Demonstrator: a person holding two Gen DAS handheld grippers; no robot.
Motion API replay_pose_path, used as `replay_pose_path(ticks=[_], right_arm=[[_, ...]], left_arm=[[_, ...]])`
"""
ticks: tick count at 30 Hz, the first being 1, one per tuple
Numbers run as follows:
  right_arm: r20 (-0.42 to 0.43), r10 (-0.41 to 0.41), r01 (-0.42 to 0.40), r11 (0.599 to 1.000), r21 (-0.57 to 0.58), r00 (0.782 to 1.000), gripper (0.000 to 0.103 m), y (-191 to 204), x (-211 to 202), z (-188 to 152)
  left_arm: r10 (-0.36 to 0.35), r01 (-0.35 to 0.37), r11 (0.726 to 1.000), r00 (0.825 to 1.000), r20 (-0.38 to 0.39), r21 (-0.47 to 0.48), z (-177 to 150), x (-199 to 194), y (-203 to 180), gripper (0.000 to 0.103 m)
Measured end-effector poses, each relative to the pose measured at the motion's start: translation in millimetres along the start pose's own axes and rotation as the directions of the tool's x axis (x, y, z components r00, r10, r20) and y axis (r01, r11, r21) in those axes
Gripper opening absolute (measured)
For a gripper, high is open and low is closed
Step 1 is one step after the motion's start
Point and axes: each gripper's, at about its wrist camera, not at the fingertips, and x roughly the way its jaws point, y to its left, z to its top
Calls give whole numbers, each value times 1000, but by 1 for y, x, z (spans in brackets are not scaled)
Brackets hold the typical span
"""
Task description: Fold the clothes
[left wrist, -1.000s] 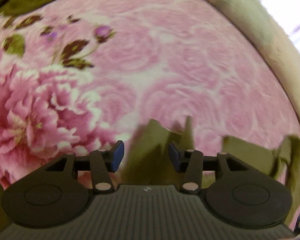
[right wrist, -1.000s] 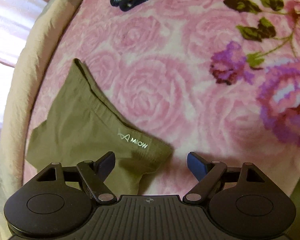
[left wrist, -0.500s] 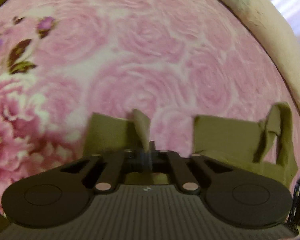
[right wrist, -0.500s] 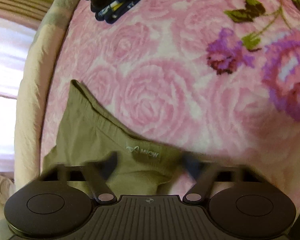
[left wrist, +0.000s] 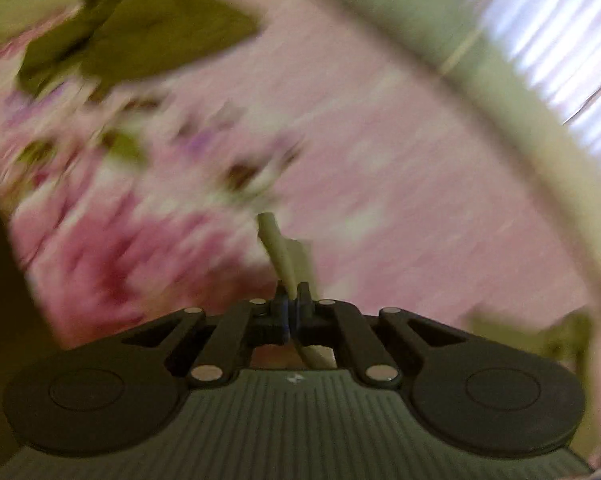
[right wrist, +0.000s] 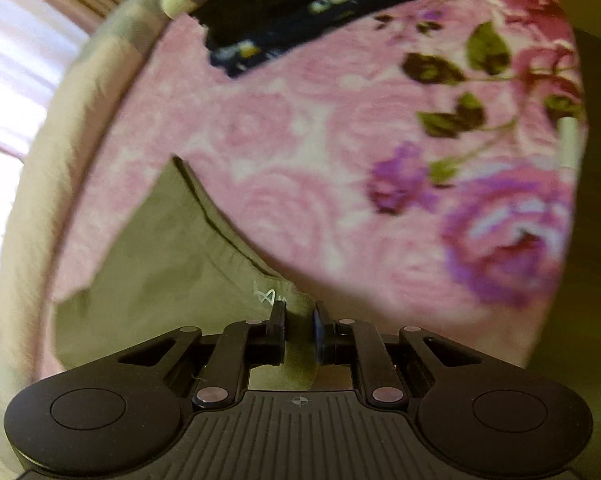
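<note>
1. The left gripper is pinching a thin edge of the olive-green fabric garment between its 2 black fingers, which are pressed together with only the cloth between them.
2. A narrow strip of that cloth is rising from the fingertips and standing out above the pink floral fleece blanket; this view is heavily blurred.
3. The right gripper is gripping a bunched fold of the same olive-green garment near its waistband, its fingers sitting at a narrow gap filled by the fabric.
4. A white printed logo is showing on the waistband just beside the right gripper's left finger, partly hidden by it.
5. Most of the garment is lying flat on the blanket, to the left of the right gripper, near the cream padded edge bordering the blanket.
6. A dark navy patterned piece of clothing is lying at the far end of the blanket, well apart from the garment.
7. Another olive-green heap of cloth is lying at the far left in the left wrist view; its shape is too blurred to tell.
</note>
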Motion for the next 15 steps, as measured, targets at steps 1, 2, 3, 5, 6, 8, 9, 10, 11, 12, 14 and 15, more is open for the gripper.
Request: replay_pose_path(ticks=[1, 2, 3, 5, 6, 8, 9, 10, 11, 12, 14, 15], right_arm=[[0, -21, 21, 1000, -8, 1000, 12, -3, -3, -1], [-12, -35, 35, 999, -17, 999, 16, -4, 0, -2], [-24, -49, 48, 999, -26, 999, 22, -4, 3, -2], [-34, -107, 105, 992, -72, 994, 55, 2, 6, -2], [-25, -131, 127, 986, -103, 991, 56, 5, 5, -1], [-3, -174, 171, 971, -164, 985, 56, 13, 3, 1], [15, -208, 207, 961, -184, 978, 56, 16, 2, 2], [34, -231, 233, 953, -194, 972, 56, 18, 0, 4], [45, -240, 244, 953, -179, 970, 56, 18, -1, 6], [55, -248, 254, 953, -163, 967, 56, 18, -1, 7], [69, -243, 250, 960, -125, 968, 56, 18, -2, 10], [66, -220, 226, 968, -107, 973, 56, 18, -2, 10]], left_arm=[[25, -25, 1000, 999, -25, 7, -5, 11, 1, 2], [54, -53, 998, 998, -42, 25, -9, 20, 0, 4], [85, -84, 996, 995, -42, 43, -12, 25, -4, 5], [143, -143, 987, 990, 1, 72, -11, 22, -16, 7], [163, -165, 984, 986, 39, 73, -9, 16, -21, 13], [178, -186, 980, 978, 105, 76, -2, 5, -37, 33], [153, -163, 983, 982, 109, 86, 2, 6, -49, 38], [128, -139, 986, 985, 114, 96, 6, 6, -60, 40], [103, -115, 988, 988, 118, 107, 11, 7, -72, 44], [77, -91, 989, 990, 122, 118, 15, 8, -83, 50], [26, -44, 989, 991, 128, 139, 23, 9, -106, 52], [-16, -2, 987, 994, 110, 161, 24, 14, -119, 54]])
